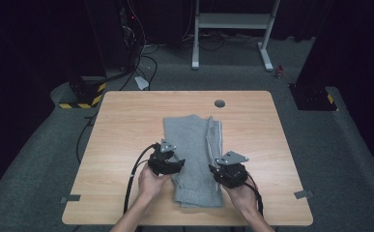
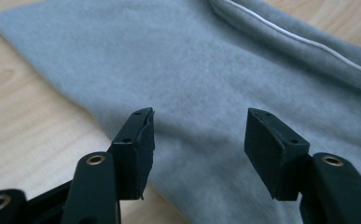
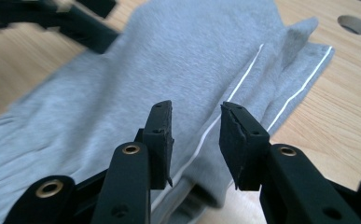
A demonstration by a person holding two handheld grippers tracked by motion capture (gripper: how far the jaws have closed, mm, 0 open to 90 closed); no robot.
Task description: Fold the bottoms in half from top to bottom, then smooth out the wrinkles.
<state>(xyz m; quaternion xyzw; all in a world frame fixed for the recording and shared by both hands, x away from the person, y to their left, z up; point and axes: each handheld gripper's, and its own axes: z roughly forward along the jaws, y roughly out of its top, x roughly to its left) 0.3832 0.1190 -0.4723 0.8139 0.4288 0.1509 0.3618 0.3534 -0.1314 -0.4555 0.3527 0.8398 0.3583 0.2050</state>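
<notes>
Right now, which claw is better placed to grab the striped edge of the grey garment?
Right. The right claw hangs open directly over the white stripe along the grey garment's right edge. The left claw, also open, sits over plain fabric at the opposite edge, so it would probably have to cross the cloth.

We see a light wooden tabletop (image 1: 126, 125) with a round cable hole (image 1: 219, 103) near twelve o'clock. One folded grey garment (image 1: 192, 145) lies directly on it, reaching from the centre toward six o'clock.

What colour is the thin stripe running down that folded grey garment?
White. The stripe runs along the edge of the grey garment, and it shows best in the right gripper view.
</notes>
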